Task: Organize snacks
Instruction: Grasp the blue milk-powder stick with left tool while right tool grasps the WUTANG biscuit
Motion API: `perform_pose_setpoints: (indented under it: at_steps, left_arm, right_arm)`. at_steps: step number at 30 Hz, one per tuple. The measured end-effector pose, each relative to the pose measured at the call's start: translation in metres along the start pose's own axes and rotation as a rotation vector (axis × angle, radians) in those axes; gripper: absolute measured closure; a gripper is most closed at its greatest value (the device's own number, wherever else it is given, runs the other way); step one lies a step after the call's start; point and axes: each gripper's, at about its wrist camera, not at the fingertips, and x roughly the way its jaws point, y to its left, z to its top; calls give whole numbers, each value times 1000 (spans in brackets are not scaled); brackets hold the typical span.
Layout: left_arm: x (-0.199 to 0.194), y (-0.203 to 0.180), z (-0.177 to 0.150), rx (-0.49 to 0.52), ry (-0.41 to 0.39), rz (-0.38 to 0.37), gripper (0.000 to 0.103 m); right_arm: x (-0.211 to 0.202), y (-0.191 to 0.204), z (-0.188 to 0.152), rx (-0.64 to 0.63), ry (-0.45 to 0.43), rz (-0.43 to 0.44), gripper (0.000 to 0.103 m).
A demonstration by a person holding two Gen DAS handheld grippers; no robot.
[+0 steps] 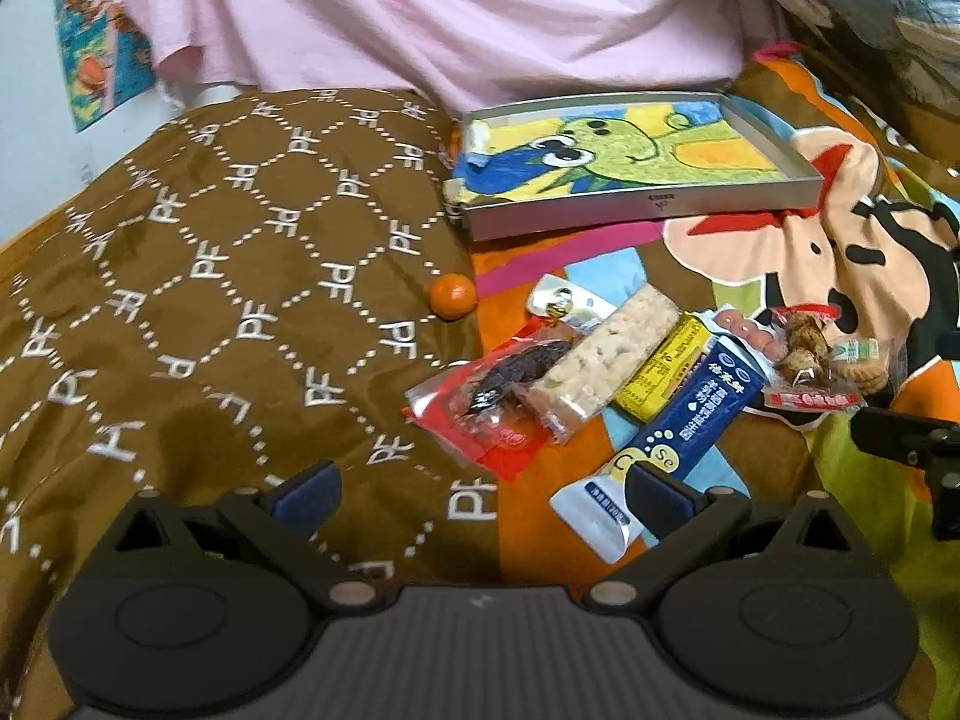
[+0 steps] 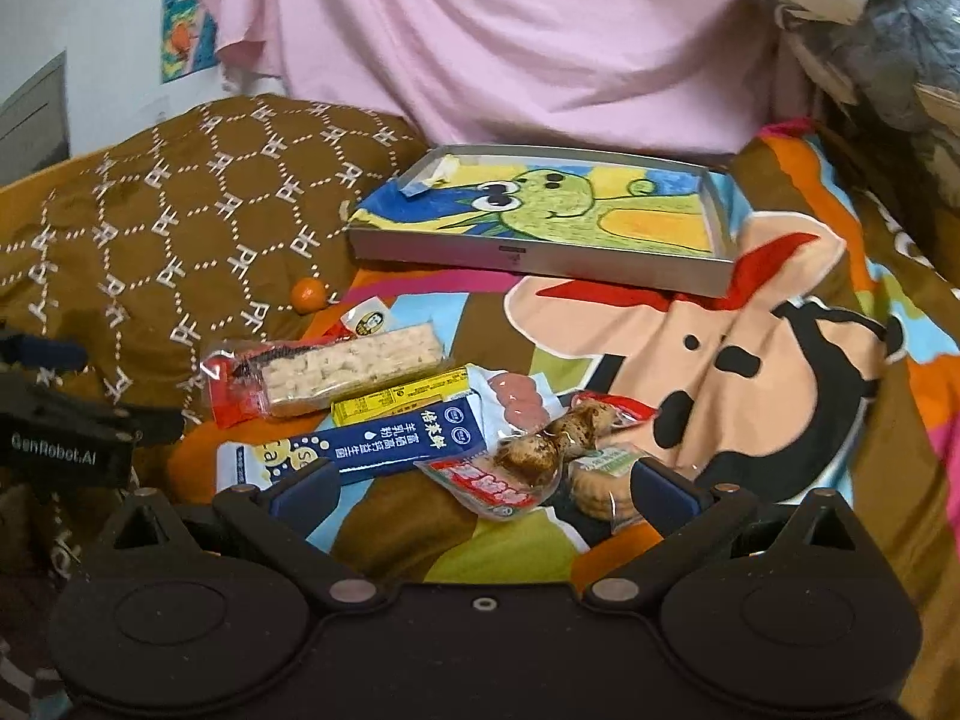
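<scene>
Left gripper [image 1: 480,495] and right gripper [image 2: 483,489] stood spread, empty; only the right wrist view showed the round biscuit packet [image 2: 603,480] unobstructed beside the shallow grey tray [image 2: 540,255].

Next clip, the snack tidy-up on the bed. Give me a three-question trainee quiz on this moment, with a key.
1. True or false: the grey tray already holds several snack packets.
2. Which lies nearest the right claw?
A. the small orange
B. the biscuit packet
C. the rice-crisp bar
3. Fill in: the left claw is ____ and grips nothing.

Key
1. False. The tray's drawn lining is bare of packets; the snacks lie on the bedspread in front of it.
2. B. It lies by the right claw's right finger.
3. Open. Its fingers stand wide apart, with the blue sachet by the right finger.
</scene>
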Motion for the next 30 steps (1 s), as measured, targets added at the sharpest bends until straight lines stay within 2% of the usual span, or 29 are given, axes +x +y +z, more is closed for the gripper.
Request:
perform_pose_setpoints:
  at_steps: [8,12,16,23,30]
  left_arm:
    - [26,-5,8,86,25,-85,0]
    - [38,-8,12,113,48,-153,0]
    - [45,-20,16,180,47,-209,0]
    - [58,-52,19,286,70,-334,0]
    - [75,-75,24,329,99,-358,3]
  right_arm:
    - [26,-5,0,-12,32,71,1]
    - [33,-4,-1,-60,47,45,1]
    - [34,-13,1,-75,51,6,1]
    - [47,-34,2,-150,120,12,3]
    - [58,-42,-1,-249,146,63,3]
